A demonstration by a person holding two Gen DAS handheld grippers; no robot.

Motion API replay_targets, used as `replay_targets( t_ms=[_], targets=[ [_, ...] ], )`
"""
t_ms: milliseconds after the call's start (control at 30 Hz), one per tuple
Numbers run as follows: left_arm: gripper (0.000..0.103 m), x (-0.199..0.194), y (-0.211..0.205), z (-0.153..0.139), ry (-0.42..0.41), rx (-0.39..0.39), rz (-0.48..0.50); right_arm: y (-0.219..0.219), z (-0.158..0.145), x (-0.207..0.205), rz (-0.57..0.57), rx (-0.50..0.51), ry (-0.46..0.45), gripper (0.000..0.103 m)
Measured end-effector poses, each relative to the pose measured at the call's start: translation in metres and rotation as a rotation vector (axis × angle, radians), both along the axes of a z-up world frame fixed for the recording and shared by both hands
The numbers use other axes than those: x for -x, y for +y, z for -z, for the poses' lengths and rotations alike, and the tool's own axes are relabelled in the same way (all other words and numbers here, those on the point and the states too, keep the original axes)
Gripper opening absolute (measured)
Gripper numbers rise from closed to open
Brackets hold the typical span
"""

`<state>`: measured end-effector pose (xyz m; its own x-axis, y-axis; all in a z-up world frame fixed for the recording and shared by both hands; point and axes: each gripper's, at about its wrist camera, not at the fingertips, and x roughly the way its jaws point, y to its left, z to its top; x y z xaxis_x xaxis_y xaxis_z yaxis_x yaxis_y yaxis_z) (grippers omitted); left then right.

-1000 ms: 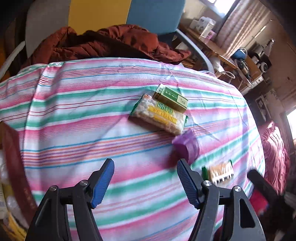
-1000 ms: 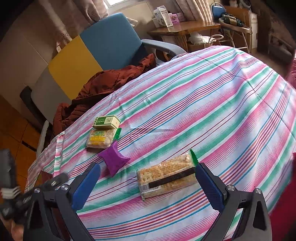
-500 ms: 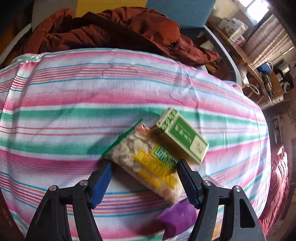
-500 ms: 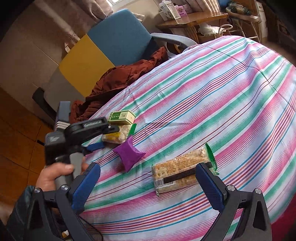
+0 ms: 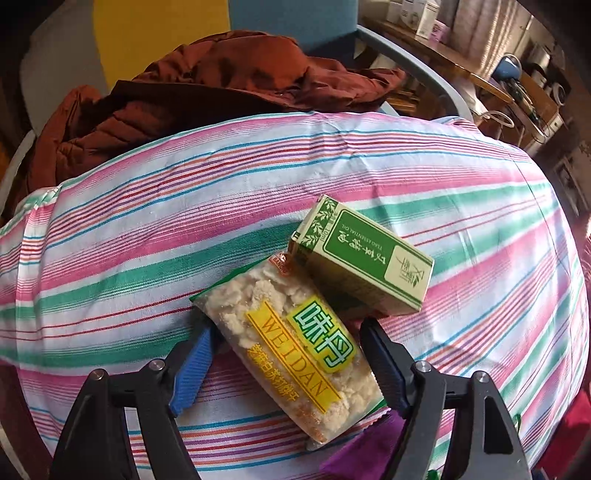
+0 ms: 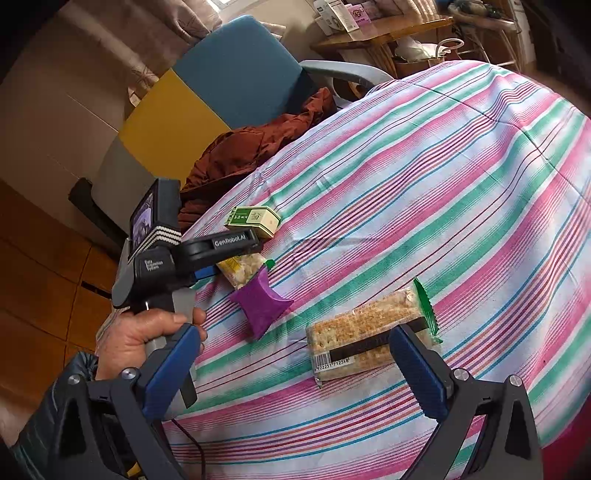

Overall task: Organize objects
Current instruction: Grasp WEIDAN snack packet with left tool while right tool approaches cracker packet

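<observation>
A clear packet of pale snack pieces with a yellow and green label (image 5: 295,339) lies on the striped tablecloth (image 5: 147,221). My left gripper (image 5: 286,328) points steeply down over it, one blue pad on each side; its jaws are opening and do not press on the packet. A green and cream box (image 5: 365,258) touches the packet's far end. A purple folded piece (image 6: 262,302) lies just behind. My right gripper (image 6: 293,332) hovers open near a cracker packet (image 6: 369,332), whose right end is next to the right finger. A hand (image 6: 147,332) holds the left gripper's black body (image 6: 218,243).
A rust-brown jacket (image 5: 221,85) is heaped on a blue and yellow chair (image 6: 236,74) past the table's far edge. A wooden side table with boxes (image 6: 384,33) stands further back. The cloth's left edge drops to a wooden floor (image 6: 44,280).
My left gripper moved forward and down from bare cloth until the snack packet lay between its fingers, and its jaws widened. The right gripper kept its place, tilting slightly.
</observation>
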<state>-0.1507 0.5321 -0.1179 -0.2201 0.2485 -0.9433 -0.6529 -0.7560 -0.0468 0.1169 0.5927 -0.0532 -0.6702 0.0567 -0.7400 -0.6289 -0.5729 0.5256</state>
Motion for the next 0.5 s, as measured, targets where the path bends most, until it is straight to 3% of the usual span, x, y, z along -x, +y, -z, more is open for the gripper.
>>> replay_targets(
  t_ms=[133,167,500],
  targets=[
    [0.051,0.000,-0.019,-0.005,0.006,-0.008,0.031,0.000,0.001,0.001,-0.002,-0.011,-0.014,0.103],
    [0.048,0.001,-0.030,-0.006,-0.005,-0.022,0.036,0.001,0.001,0.001,0.000,-0.014,-0.018,0.103],
    [0.046,-0.041,-0.119,-0.010,0.052,-0.072,0.079,-0.001,0.001,0.005,-0.003,-0.057,-0.053,0.103]
  ],
)
